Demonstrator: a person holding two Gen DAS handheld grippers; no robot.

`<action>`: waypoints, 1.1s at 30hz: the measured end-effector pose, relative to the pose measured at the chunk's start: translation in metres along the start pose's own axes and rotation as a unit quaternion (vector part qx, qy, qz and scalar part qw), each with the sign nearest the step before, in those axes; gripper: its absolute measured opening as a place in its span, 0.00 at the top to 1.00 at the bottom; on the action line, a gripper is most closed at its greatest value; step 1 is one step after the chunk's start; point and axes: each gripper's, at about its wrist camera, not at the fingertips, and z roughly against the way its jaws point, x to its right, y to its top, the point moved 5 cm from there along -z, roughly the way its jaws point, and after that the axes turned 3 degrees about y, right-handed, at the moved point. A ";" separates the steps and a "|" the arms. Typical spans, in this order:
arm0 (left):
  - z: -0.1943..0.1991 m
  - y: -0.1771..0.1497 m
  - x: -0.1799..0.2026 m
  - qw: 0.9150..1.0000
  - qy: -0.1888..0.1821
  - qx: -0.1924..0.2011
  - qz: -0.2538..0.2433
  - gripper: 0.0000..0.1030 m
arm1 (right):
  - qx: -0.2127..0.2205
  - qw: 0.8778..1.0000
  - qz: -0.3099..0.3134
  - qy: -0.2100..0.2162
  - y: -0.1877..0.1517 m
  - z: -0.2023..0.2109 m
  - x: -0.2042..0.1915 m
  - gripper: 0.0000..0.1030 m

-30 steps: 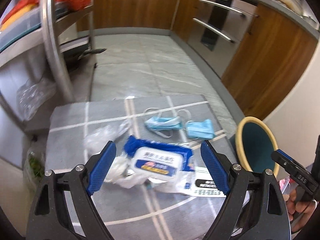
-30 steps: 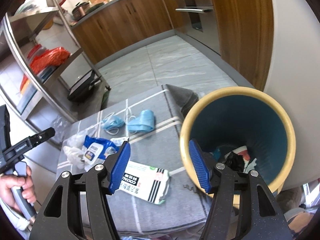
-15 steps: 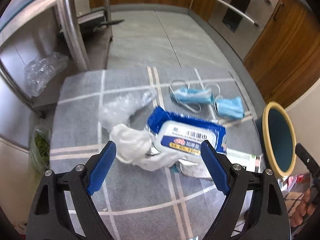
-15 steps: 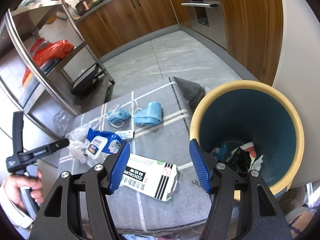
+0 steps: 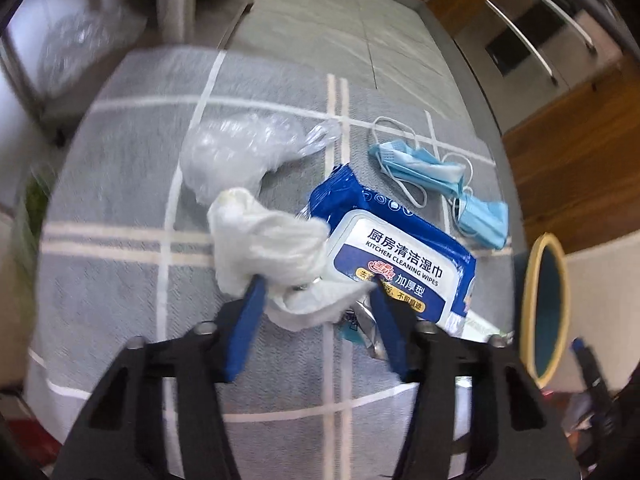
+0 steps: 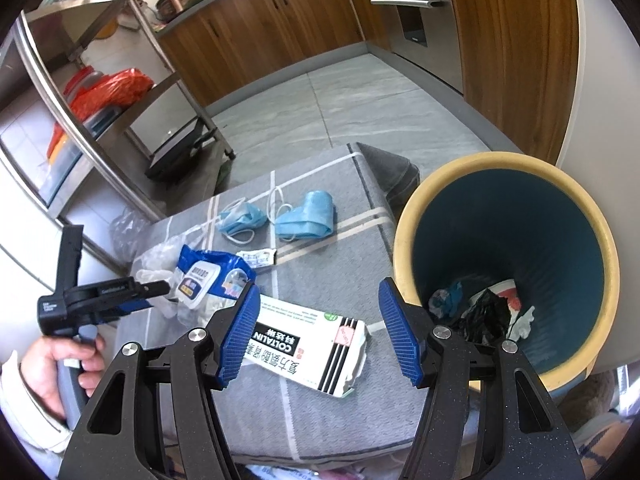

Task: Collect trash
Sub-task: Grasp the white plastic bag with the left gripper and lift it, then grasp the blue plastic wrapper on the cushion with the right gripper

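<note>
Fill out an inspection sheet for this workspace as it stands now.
Surface: grey grid-striped cloth.
Job's things: crumpled white tissue, kitchen wipes pack, two blue face masks, clear plastic bag, flattened carton; yellow-rimmed bin holds some trash.
Clutter: nothing seen.
Grippers: left gripper has just been closing, tissue between pads; right gripper open, empty.
Cables: nothing seen.
Surroundings: steel rack, wooden cabinets.

The white tissue (image 5: 272, 240) hides the wipes pack's (image 5: 400, 256) near corner; the bin (image 5: 546, 304) shows only edge-on, blurred.
</note>
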 end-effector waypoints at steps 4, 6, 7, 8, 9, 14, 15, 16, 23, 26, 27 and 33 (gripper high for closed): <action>0.001 -0.003 -0.011 0.999 -0.024 -0.005 0.032 0.93 | 0.000 1.000 -0.001 0.002 0.000 0.000 -0.001 0.39; 0.010 -0.003 -0.013 0.999 -0.023 0.010 0.035 0.95 | -0.001 1.000 -0.001 0.003 0.000 -0.001 -0.002 0.39; 0.012 -0.002 -0.013 0.999 -0.022 0.016 0.035 0.95 | -0.002 1.000 0.000 0.004 0.000 -0.001 -0.003 0.39; 0.017 -0.001 -0.014 0.999 -0.022 0.023 0.038 0.96 | -0.003 1.000 0.001 0.004 -0.001 -0.002 -0.004 0.39; 0.022 0.000 -0.015 0.998 -0.023 0.031 0.042 0.96 | -0.004 1.000 0.002 0.004 -0.002 -0.002 -0.005 0.39; 0.049 0.009 -0.020 0.995 -0.029 0.073 0.057 0.96 | -0.008 1.000 0.004 0.007 0.000 -0.006 -0.008 0.39; 0.054 0.011 -0.022 0.994 -0.031 0.081 0.062 0.96 | -0.009 1.000 0.005 0.006 0.000 -0.008 -0.009 0.39; 0.058 0.012 -0.023 0.993 -0.036 0.086 0.067 0.96 | -0.010 1.000 0.005 0.007 0.001 -0.009 -0.009 0.39; 0.089 0.024 -0.018 0.987 -0.060 0.128 0.077 0.96 | -0.020 1.000 0.003 0.011 0.004 -0.023 -0.012 0.39; 0.098 0.027 -0.017 0.984 -0.063 0.144 0.078 0.96 | -0.026 1.000 -0.002 0.015 0.007 -0.032 -0.013 0.39; 0.103 0.028 -0.018 0.983 -0.059 0.152 0.079 0.96 | -0.029 0.999 -0.005 0.017 0.008 -0.037 -0.014 0.39; 0.132 0.036 -0.023 0.973 -0.058 0.201 0.095 0.96 | -0.040 0.999 -0.006 0.025 0.021 -0.060 -0.018 0.39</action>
